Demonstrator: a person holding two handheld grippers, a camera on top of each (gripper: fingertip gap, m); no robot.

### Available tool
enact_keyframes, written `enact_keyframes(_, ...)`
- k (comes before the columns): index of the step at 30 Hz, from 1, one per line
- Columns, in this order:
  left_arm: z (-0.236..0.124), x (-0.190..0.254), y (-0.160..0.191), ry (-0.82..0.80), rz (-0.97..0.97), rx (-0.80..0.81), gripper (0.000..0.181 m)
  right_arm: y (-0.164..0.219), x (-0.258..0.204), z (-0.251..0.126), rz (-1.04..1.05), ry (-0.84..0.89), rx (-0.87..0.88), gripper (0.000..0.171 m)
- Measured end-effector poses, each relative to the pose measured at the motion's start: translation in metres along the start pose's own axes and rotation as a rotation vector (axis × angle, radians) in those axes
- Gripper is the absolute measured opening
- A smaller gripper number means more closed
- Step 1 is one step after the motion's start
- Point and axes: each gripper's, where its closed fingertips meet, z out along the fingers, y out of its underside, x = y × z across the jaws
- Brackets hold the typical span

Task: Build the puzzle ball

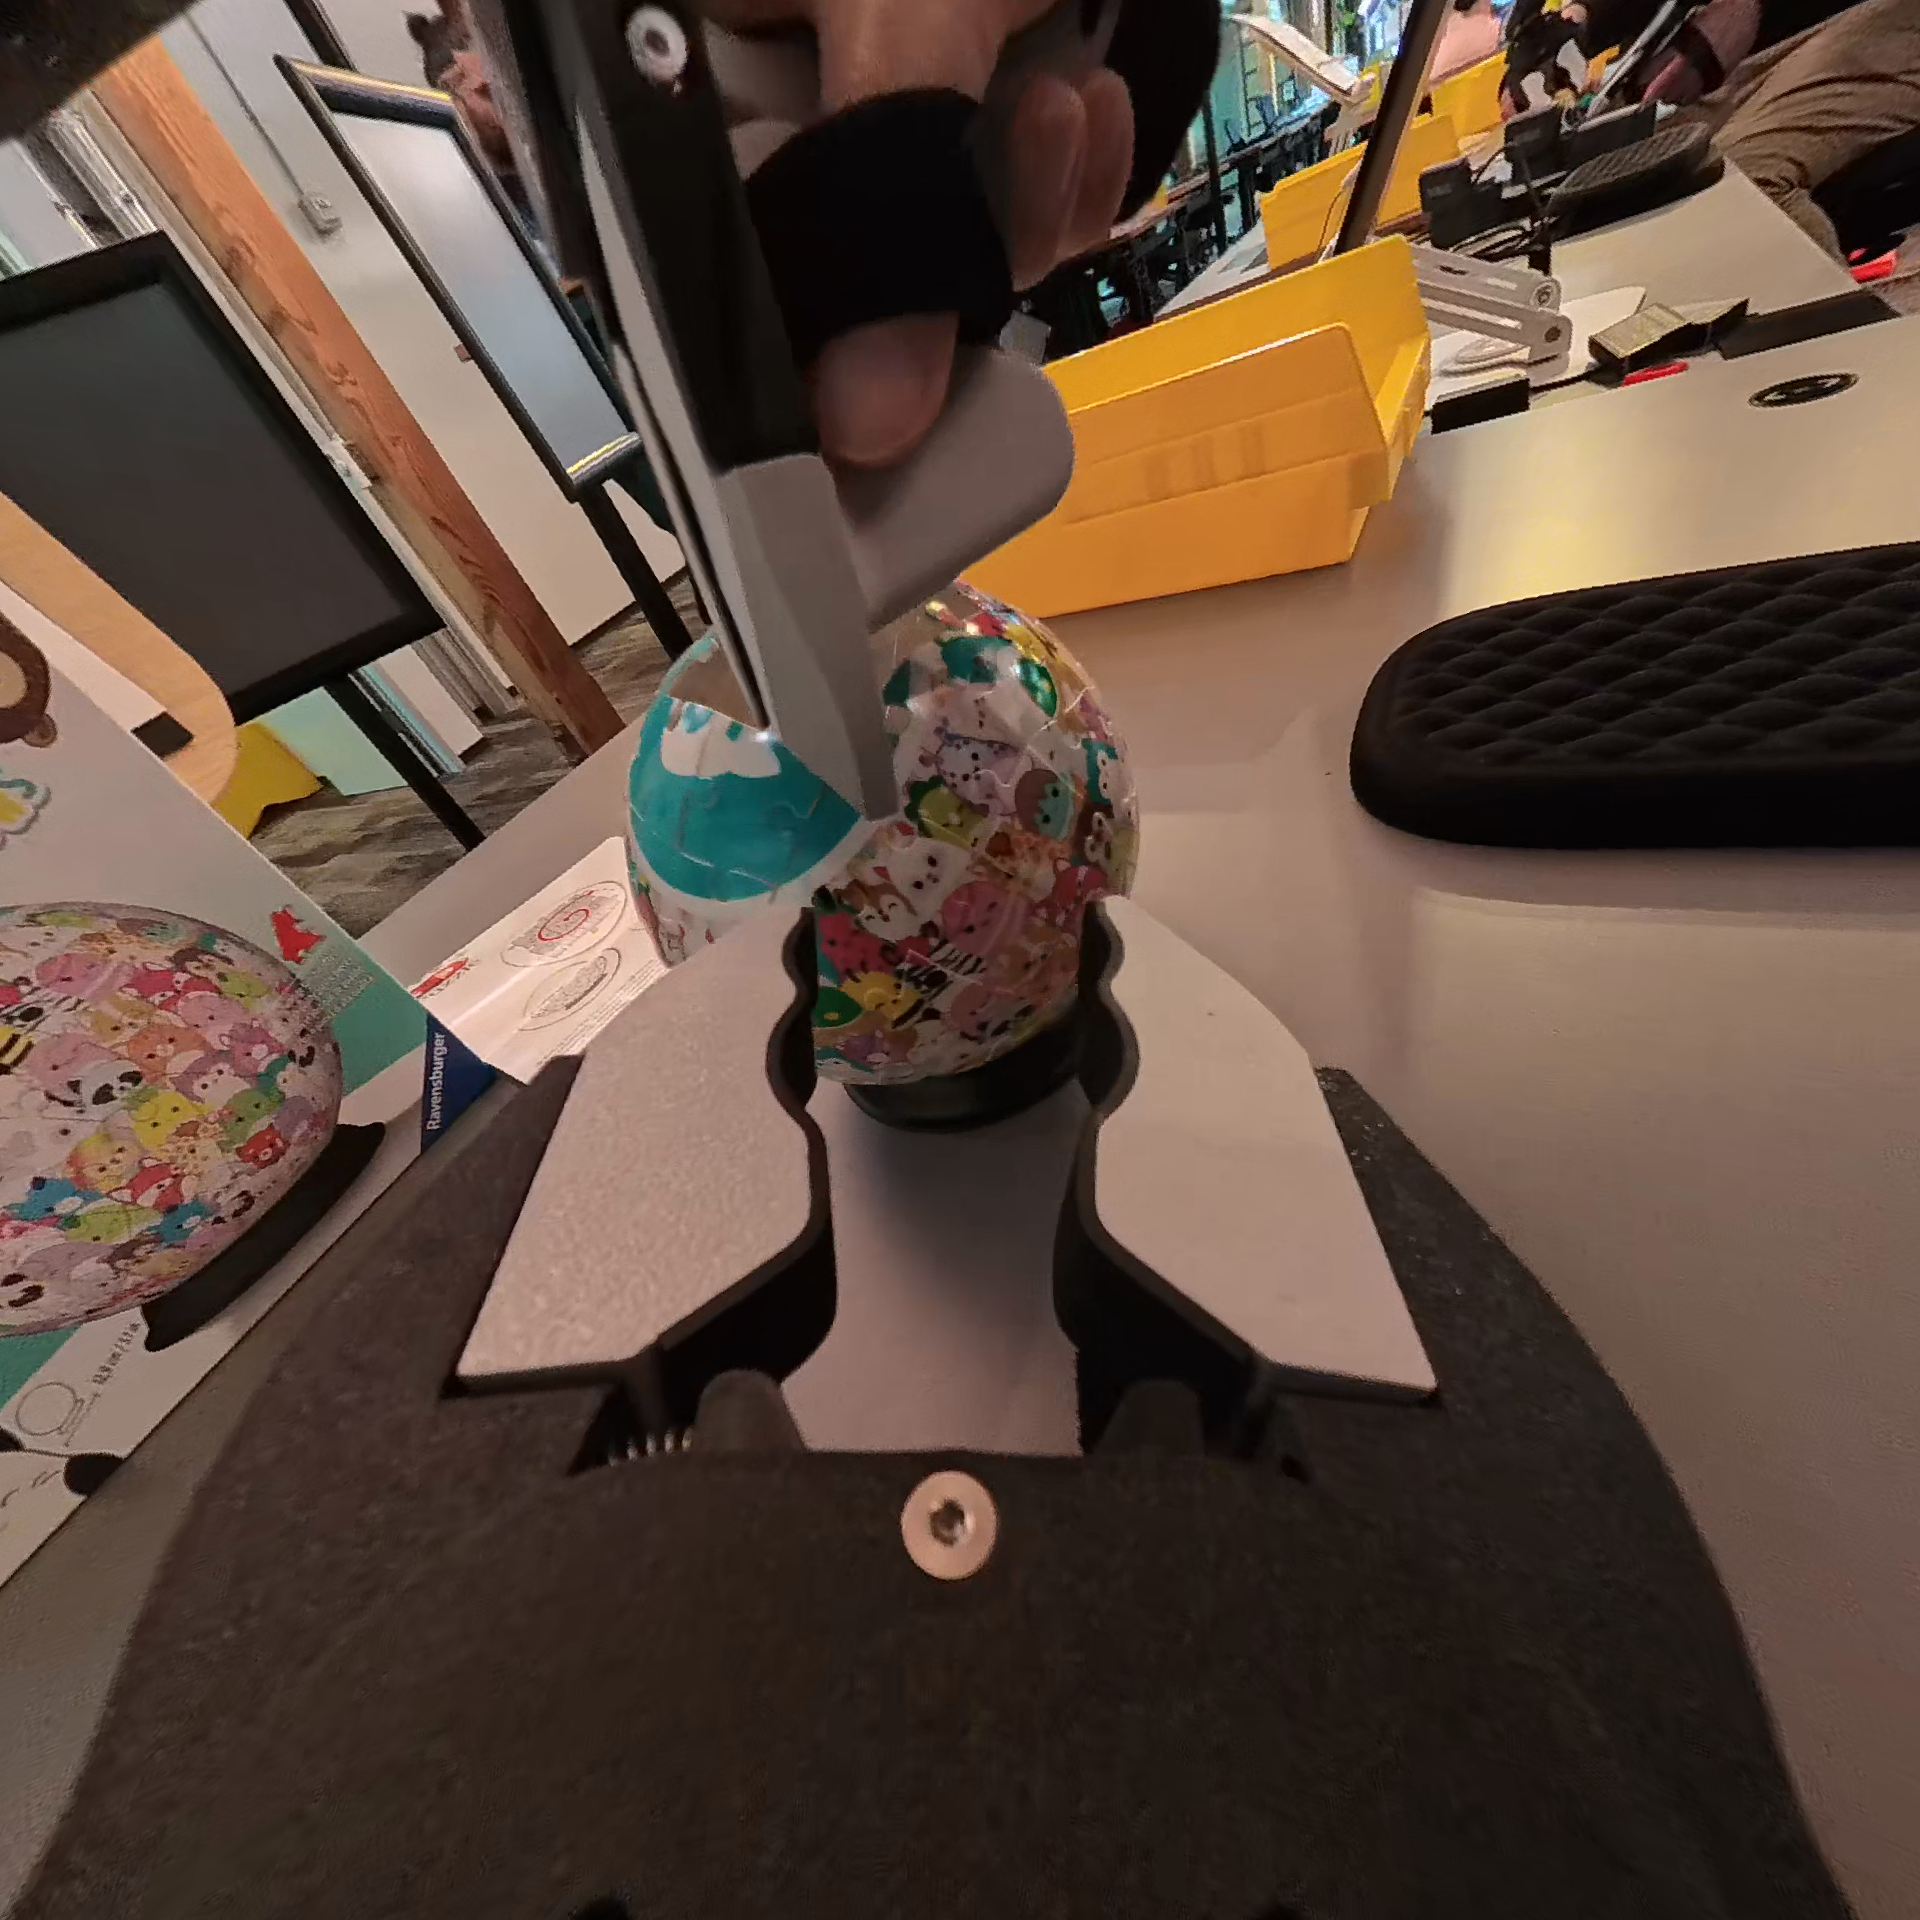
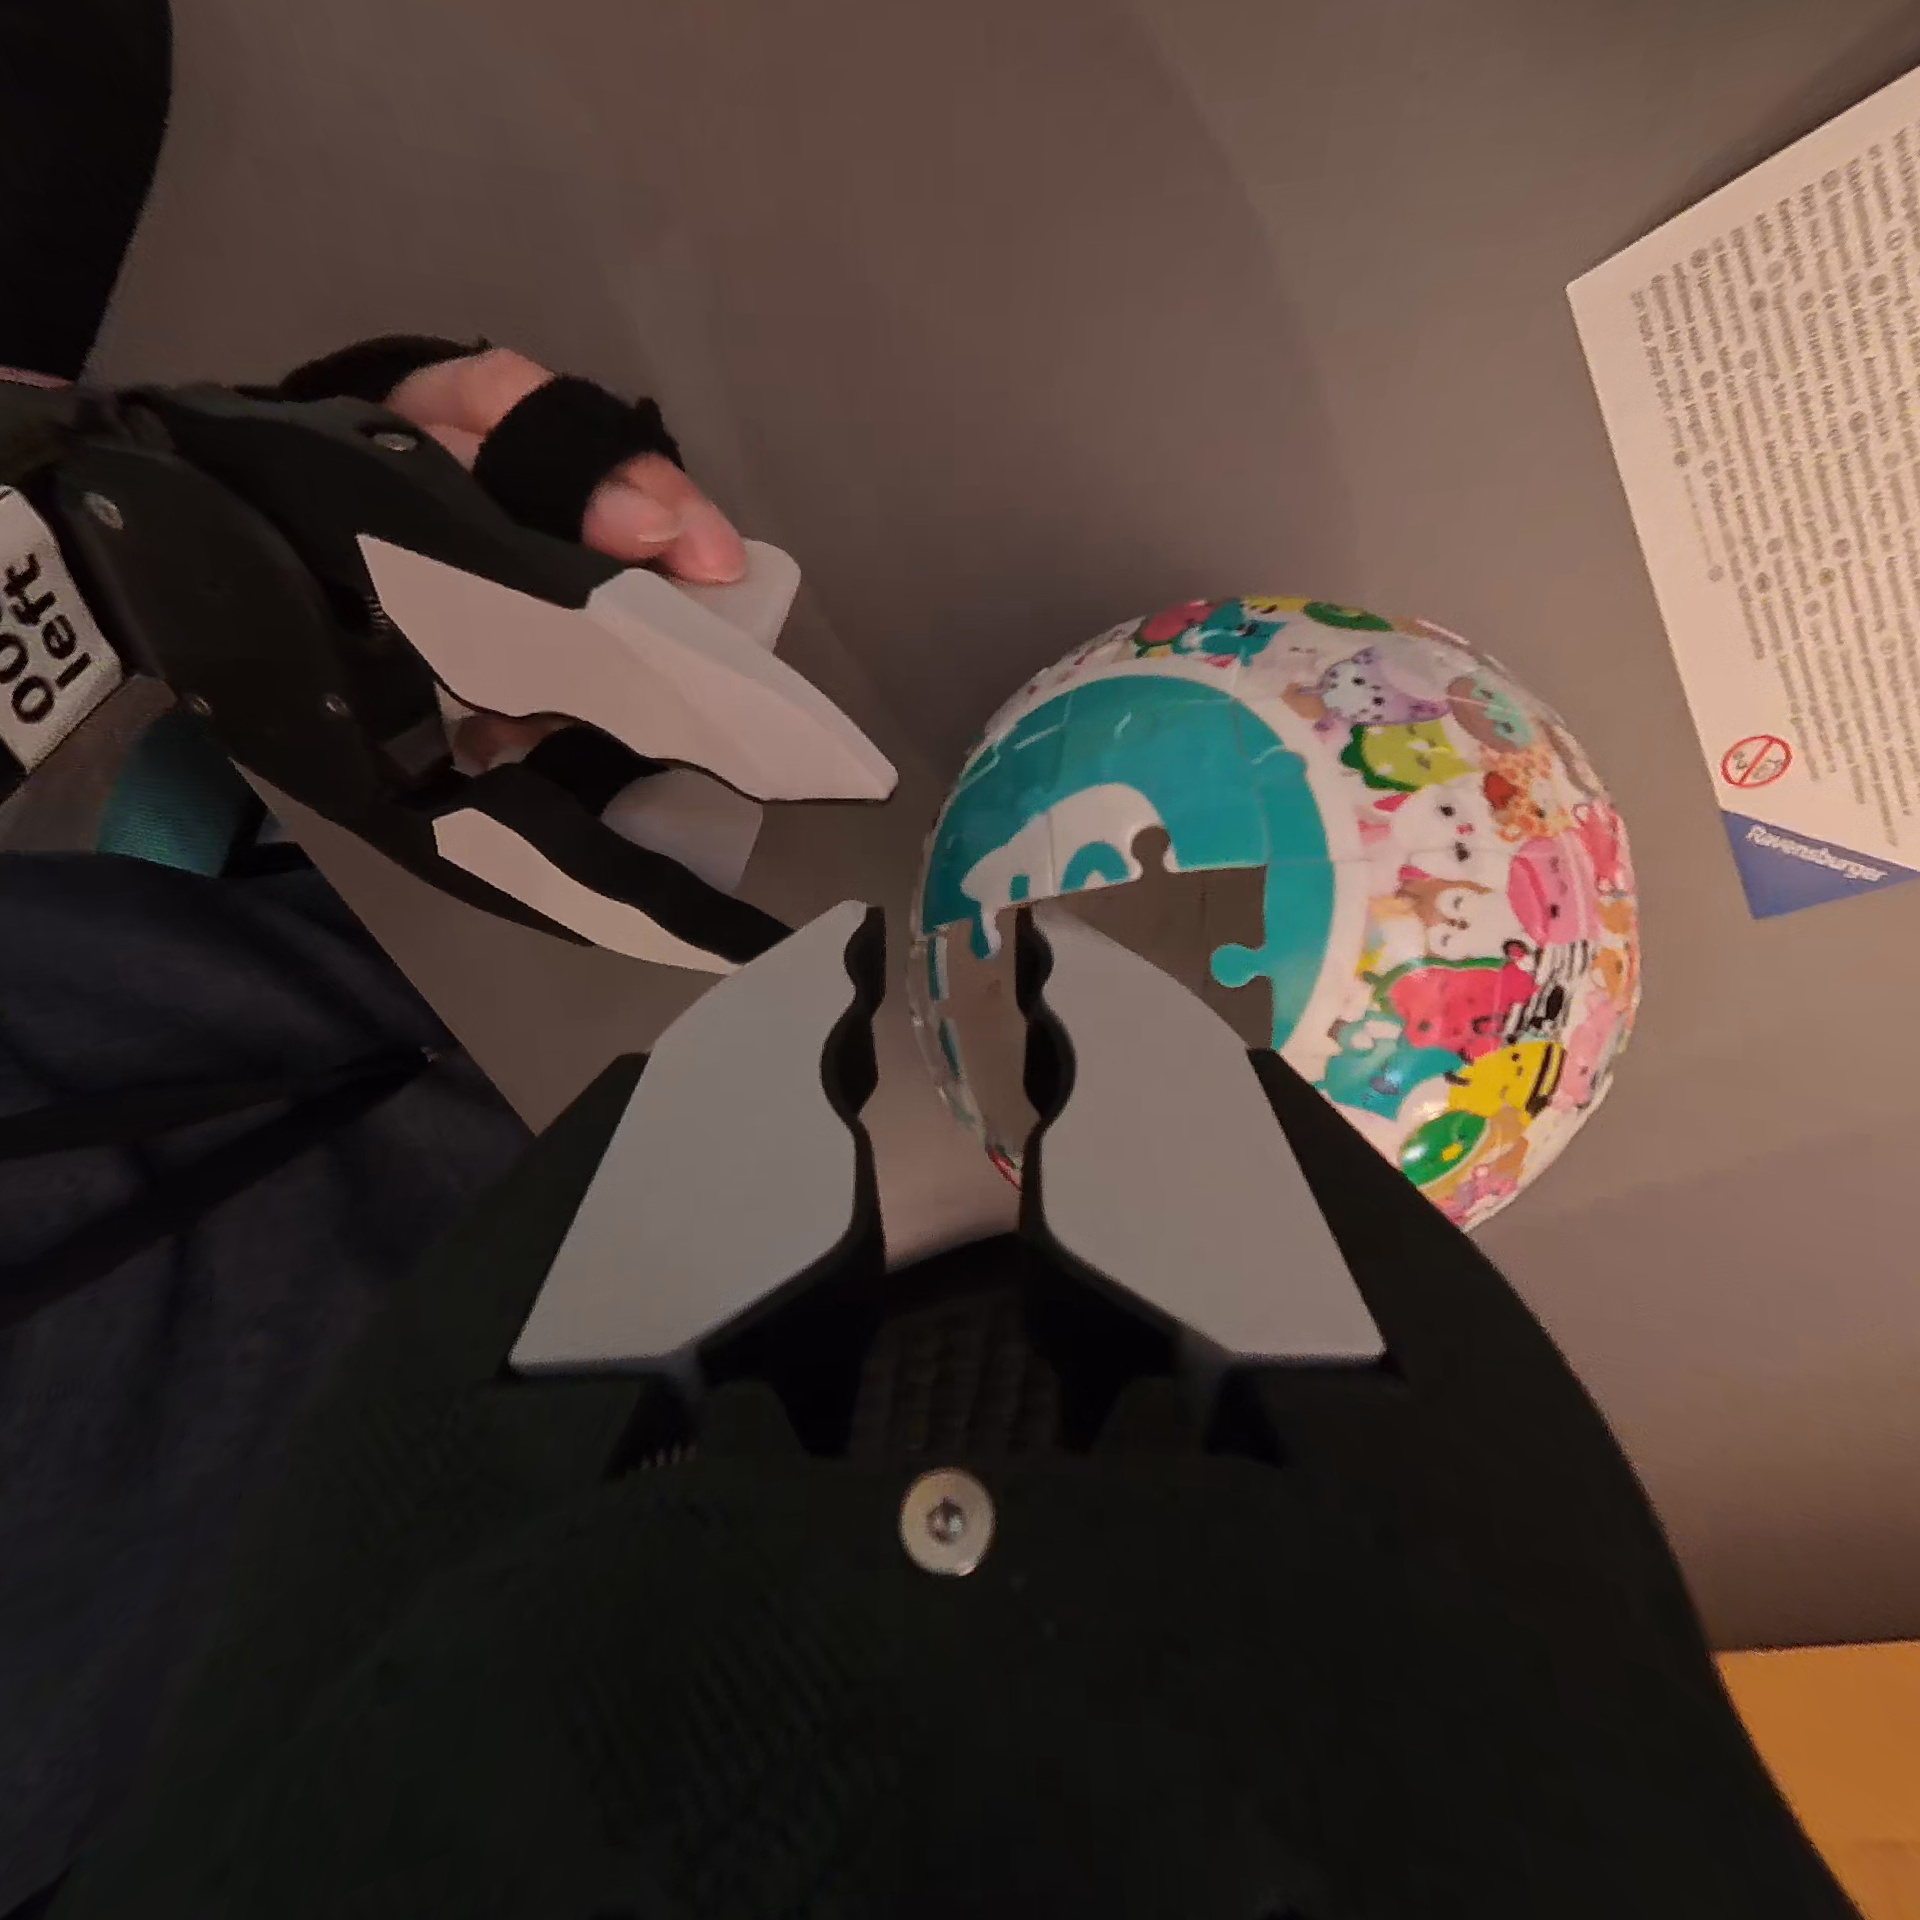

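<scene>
The puzzle ball [image 1: 966, 862], covered in colourful cartoon animals with a teal patch, stands on a black stand [image 1: 956, 1091] on the grey table [image 1: 1558, 1091]. The ball [image 2: 1455, 883] has a jagged hole in its top [image 2: 1174, 925]. My right gripper [image 2: 945, 914] comes down from above. One finger is inside the hole and the other outside, closed on the ball's wall at the hole's edge. It also shows in the left wrist view [image 1: 821, 769]. My left gripper [image 1: 951, 925] is open and empty, low, with the ball just ahead of its tips; it also shows in the right wrist view [image 2: 826, 868].
The puzzle box [image 1: 156, 1091] lies at the left and a printed instruction sheet [image 2: 1766, 520] lies beside the ball. Yellow bins [image 1: 1247, 447] stand behind the ball. A black padded mat [image 1: 1662, 707] lies at the right. A dark screen on a stand [image 1: 177, 488] is off the table's left edge. Both grippers' tips are close together, under 4 cm apart.
</scene>
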Motion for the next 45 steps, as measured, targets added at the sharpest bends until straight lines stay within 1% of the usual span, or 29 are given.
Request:
enact_keyframes(6, 0.003, 0.003, 0.000, 0.011, 0.007, -0.001, 0.049, 0.006, 0.000, 0.004, 0.025, 0.010, -0.081, 0.026)
enact_keyframes(12, 0.007, 0.006, 0.002, 0.028, 0.014, -0.014, 0.049, 0.006, 0.007, 0.002, 0.062, 0.057, -0.097, 0.026)
enact_keyframes(20, 0.008, 0.007, 0.002, 0.038, 0.006, -0.011, 0.049, 0.006, 0.005, 0.004, 0.122, 0.015, -0.145, 0.025)
enact_keyframes(23, 0.009, 0.008, 0.001, 0.041, 0.007, -0.007, 0.049, 0.007, 0.005, 0.005, 0.114, 0.026, -0.168, 0.022)
enact_keyframes(28, 0.009, 0.008, 0.000, 0.040, 0.005, -0.003, 0.049, 0.012, 0.002, 0.010, 0.123, -0.002, -0.203, 0.019)
enact_keyframes(29, 0.009, 0.008, -0.001, 0.039, 0.006, -0.001, 0.049, 0.012, 0.001, 0.011, 0.126, -0.013, -0.203, 0.018)
enact_keyframes(30, 0.009, 0.008, -0.002, 0.038, 0.007, 0.000, 0.049, 0.011, -0.001, 0.012, 0.126, -0.024, -0.192, 0.013)
enact_keyframes(31, 0.009, 0.008, -0.002, 0.039, 0.006, 0.001, 0.049, 0.011, -0.002, 0.011, 0.126, -0.030, -0.192, 0.011)
enact_keyframes(36, 0.009, 0.009, -0.003, 0.043, 0.007, 0.006, 0.049, 0.011, -0.002, 0.011, 0.135, -0.043, -0.190, 0.010)
enact_keyframes(40, 0.009, 0.009, -0.004, 0.046, 0.003, 0.010, 0.049, 0.008, -0.003, 0.012, 0.127, -0.049, -0.168, 0.005)
enact_keyframes(45, 0.010, 0.009, -0.004, 0.048, -0.002, 0.011, 0.049, 0.009, -0.003, 0.013, 0.113, -0.051, -0.171, 0.005)
